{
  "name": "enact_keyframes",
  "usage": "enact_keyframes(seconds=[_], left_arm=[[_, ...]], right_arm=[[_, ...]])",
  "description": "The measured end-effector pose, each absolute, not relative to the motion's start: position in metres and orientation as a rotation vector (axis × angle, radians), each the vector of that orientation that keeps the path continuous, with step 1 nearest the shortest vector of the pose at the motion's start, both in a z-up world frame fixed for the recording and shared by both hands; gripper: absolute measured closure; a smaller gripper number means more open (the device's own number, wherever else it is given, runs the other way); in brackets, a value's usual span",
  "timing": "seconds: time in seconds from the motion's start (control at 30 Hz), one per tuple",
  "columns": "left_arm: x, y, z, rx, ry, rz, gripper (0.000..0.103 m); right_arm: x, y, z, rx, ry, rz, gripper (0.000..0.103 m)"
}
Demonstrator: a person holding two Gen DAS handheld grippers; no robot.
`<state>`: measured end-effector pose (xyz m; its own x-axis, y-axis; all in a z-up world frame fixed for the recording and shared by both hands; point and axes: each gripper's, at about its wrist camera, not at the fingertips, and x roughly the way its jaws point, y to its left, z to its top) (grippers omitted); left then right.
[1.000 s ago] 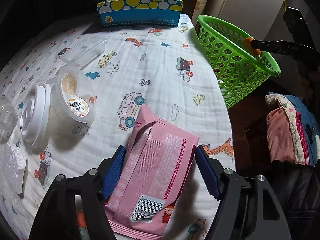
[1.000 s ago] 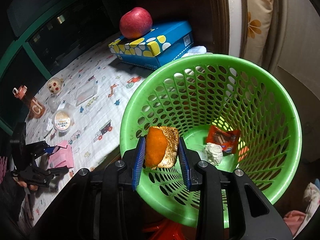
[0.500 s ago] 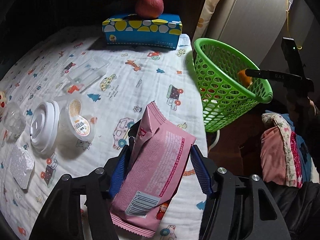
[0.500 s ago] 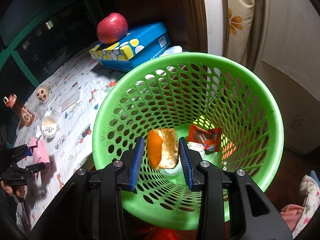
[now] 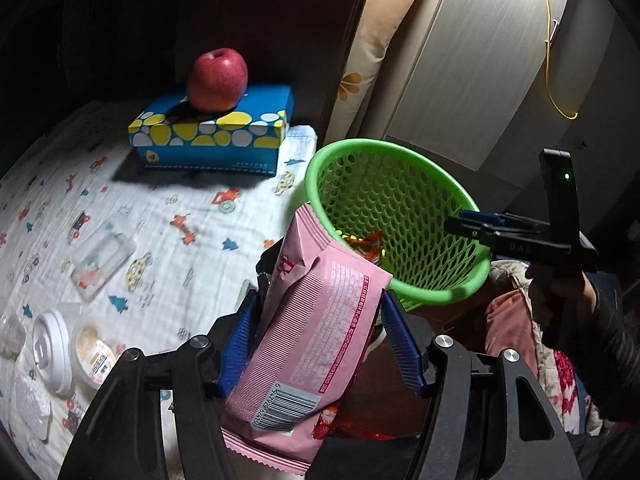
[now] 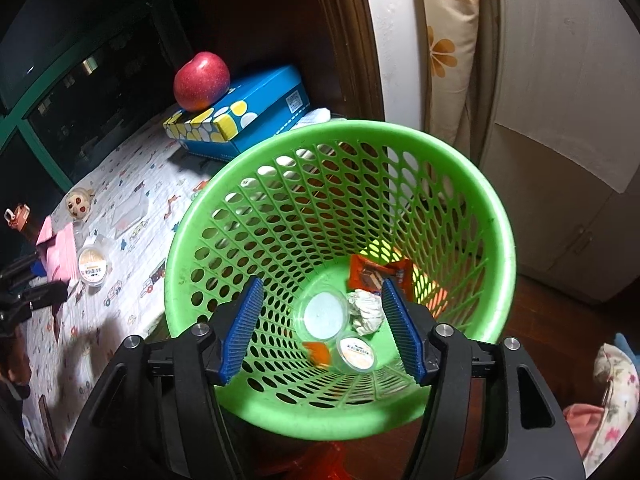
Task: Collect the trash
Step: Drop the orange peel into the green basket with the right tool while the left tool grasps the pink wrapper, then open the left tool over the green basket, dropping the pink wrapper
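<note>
My left gripper is shut on a pink snack wrapper, held in the air at the table's edge, just short of the green mesh basket. My right gripper hangs over the basket with its jaws opening and nothing between them. An orange peel piece lies at the basket's bottom beside a small tub, a round lid, a crumpled tissue and an orange wrapper. The right gripper also shows over the basket's far rim in the left wrist view.
On the patterned cloth stand a blue tissue box with a red apple on it, a clear plastic tray, a white lid, a pudding cup and crumpled white foam. A cabinet stands behind the basket.
The left gripper closed on the pink wrapper, lifted it off the cloth and carried it toward the basket. The right jaws spread and the orange peel dropped into the basket.
</note>
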<state>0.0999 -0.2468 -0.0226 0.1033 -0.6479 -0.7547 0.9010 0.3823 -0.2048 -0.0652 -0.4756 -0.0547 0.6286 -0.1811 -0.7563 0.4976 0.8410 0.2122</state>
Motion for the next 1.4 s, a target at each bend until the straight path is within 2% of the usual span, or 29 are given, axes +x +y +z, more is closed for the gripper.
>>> enact_keyframes(seconds=[0.57,0.7,0.73,0.77,1.23,1.3,1.4], left_arm=[[0.075,-0.367,-0.023,0.321,0.965,-1.234,0.043],[0.071,-0.379,-0.025,0.297,0.975,-1.247,0.033],[0.071,-0.38,-0.025,0.291,0.978,-1.247,0.026],[0.071,-0.381,-0.025,0.282,0.979,-1.241,0.021],[0.079,-0.324,-0.006,0.231,0.892,-1.122,0.02],[0.084,-0.308,-0.004,0.226,0.88,-1.075,0.02],[0.093,-0.283,-0.004,0.215,0.864,-0.999,0.02]], right_arm=[[-0.1,-0.479,-0.042,0.398,0.742,-0.452,0.033],[-0.105,-0.481,-0.044,0.41,0.741,-0.456,0.033],[-0.105,-0.482,-0.044,0.412,0.741,-0.456,0.033],[-0.105,-0.482,-0.044,0.413,0.741,-0.456,0.033],[-0.091,-0.463,-0.037,0.395,0.729,-0.4,0.032],[-0.084,-0.456,-0.035,0.383,0.73,-0.38,0.028],[-0.072,-0.443,-0.032,0.365,0.734,-0.344,0.028]])
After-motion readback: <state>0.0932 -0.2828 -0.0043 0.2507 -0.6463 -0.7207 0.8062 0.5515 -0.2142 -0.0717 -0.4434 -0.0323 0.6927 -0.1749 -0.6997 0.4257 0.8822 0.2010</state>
